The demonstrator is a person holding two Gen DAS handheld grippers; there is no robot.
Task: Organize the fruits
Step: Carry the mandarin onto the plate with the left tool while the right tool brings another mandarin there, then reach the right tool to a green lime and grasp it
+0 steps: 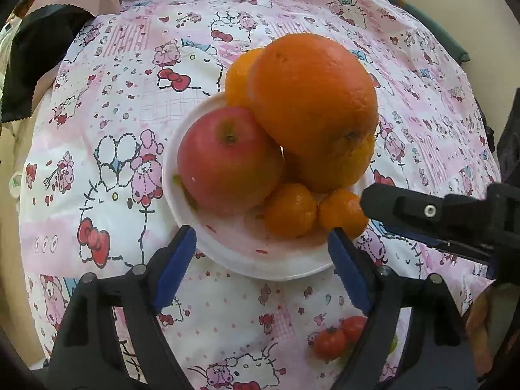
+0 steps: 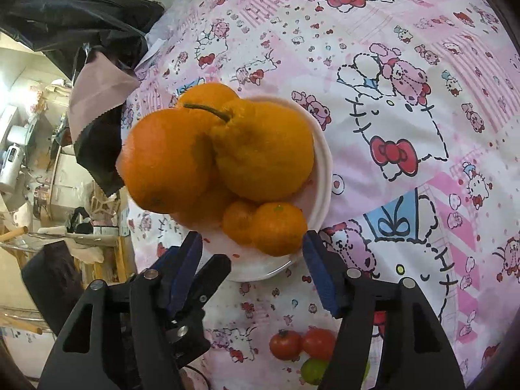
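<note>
— Two tools over one white plate [image 1: 260,266] of fruit, both pointing steeply down at it. What is on it?

— A red apple [image 1: 227,159] with its stem dimple facing up, a big orange [image 1: 312,97] stacked on top of the heap, and a knobbly citrus [image 2: 266,152] whose green stem points up and towards the far side. Two small mandarins [image 1: 291,209] sit side by side at the near rim.

— And the tools?

— The left tool [image 1: 261,243] stands wide open over the near rim, gripping nothing. The right tool [image 2: 250,250] is parted too (the nearest mandarin lies just beyond its blue pads, with no clear contact).

— Anything off the plate?

— Two small tomatoes [image 2: 302,344] and a green fruit [image 2: 313,370] on the Hello Kitty cloth [image 1: 130,130] covering the desk, near the right tool.
</note>
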